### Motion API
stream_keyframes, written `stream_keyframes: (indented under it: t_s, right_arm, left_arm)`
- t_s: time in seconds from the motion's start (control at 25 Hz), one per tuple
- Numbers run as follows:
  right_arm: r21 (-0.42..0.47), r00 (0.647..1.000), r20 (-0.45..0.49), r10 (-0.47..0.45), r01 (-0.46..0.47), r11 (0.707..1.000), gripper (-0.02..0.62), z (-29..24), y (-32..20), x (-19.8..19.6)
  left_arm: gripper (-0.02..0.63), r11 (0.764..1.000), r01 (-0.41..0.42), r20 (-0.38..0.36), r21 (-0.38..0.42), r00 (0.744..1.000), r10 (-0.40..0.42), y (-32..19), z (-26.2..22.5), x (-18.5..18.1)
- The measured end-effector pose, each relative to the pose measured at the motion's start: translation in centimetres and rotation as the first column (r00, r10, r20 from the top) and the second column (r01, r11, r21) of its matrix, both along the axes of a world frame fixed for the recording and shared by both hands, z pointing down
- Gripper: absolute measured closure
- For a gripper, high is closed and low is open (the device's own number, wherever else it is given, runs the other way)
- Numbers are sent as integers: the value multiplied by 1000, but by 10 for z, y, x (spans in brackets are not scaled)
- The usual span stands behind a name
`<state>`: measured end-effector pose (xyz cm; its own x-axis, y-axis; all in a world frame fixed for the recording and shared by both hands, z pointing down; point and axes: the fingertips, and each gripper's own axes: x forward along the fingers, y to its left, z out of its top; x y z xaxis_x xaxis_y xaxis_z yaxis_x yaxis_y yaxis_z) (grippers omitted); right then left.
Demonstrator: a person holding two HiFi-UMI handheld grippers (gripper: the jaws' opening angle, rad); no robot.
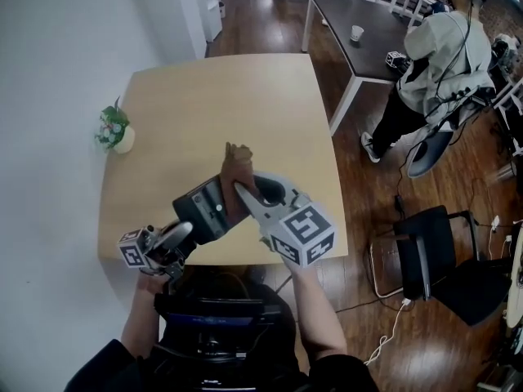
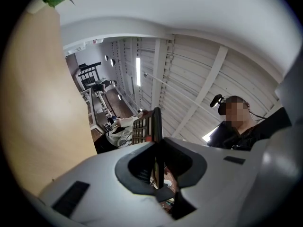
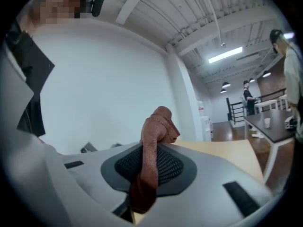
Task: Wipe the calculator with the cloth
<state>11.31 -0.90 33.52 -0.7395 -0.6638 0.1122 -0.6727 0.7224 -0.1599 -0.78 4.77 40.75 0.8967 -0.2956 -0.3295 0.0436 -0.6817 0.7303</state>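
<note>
Left hand-held gripper (image 2: 158, 148): your jaws clamp the calculator (image 2: 144, 126) above the counter's (image 1: 204, 96) near edge.
Right hand-held gripper (image 3: 150, 162): your jaws pinch the brown cloth (image 3: 155, 136).
Cloth position: free end stands at the calculator's right end.

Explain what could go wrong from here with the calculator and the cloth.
The left gripper pinches the calculator by one end only, in the air; a push from wiping may twist it loose and drop it. The right gripper holds the cloth as a narrow bunch, so its hard jaws might hit the calculator.
</note>
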Motion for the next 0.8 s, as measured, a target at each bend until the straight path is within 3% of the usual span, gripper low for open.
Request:
stream_keyframes:
  t_s: [0.08, 0.2, 0.4, 0.56, 0.72, 0.8]
  right_arm:
    - [13, 995, 11, -104, 104, 995, 529, -13, 2, -30]
    - [-18, 982, -90, -167, 167, 986, 528, 3, 3, -57]
    - [-75, 978, -79, -195, 189, 979, 528, 25, 21, -50]
    - [-114, 958, -150, -243, 227, 967, 528, 52, 52, -46]
    - [-210, 936, -197, -290, 249, 945, 531, 90, 77, -28]
    - [-180, 941, -192, -277, 244, 953, 531, 76, 74, -21]
  left_arm:
    - [551, 1000, -18, 23, 12, 1000, 18, 2, 1, 7]
    - [546, 999, -33, 41, 29, 999, 31, 4, 2, 15]
    - [545, 1000, 9, -12, 8, 1000, -9, -1, 2, 6]
    - [545, 998, 49, -52, -25, 997, -51, -10, 2, -2]
    - [545, 995, 82, -56, -51, 995, -85, -17, 9, -10]
    - [546, 996, 79, -59, -48, 995, -81, -18, 9, -13]
